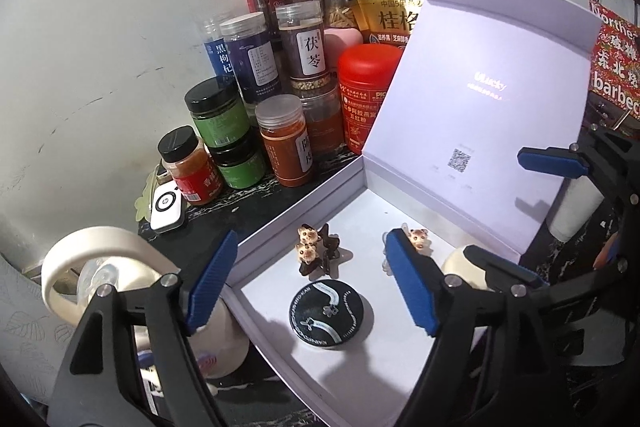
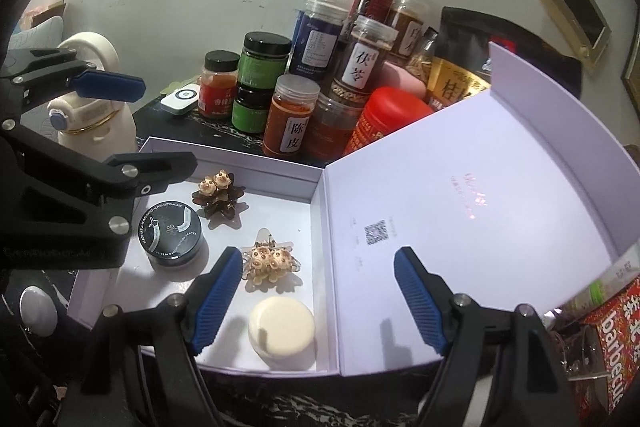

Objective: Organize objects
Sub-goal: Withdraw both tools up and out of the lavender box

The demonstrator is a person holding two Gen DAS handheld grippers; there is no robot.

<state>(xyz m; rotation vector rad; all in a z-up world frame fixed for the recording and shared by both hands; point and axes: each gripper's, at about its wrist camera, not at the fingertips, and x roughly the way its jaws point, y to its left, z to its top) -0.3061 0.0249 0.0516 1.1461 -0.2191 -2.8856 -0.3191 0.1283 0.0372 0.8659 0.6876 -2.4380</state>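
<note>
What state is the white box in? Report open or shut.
Open. The box has its lid swung back and standing up, leaving the tin and clips inside uncovered.

One white box [image 2: 120, 291], two hair clips [image 2: 218, 197], one black tin [image 2: 170, 227], one cream puck [image 2: 282, 327], two green jars [image 2: 262, 63]

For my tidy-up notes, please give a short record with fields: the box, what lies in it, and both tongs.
box: white cardboard box, hinged lid standing open
inside: round black tin; round cream puck; dark star-shaped hair clip; clear star-shaped hair clip
left tongs: open, empty, above the box
right tongs: open, empty
</note>
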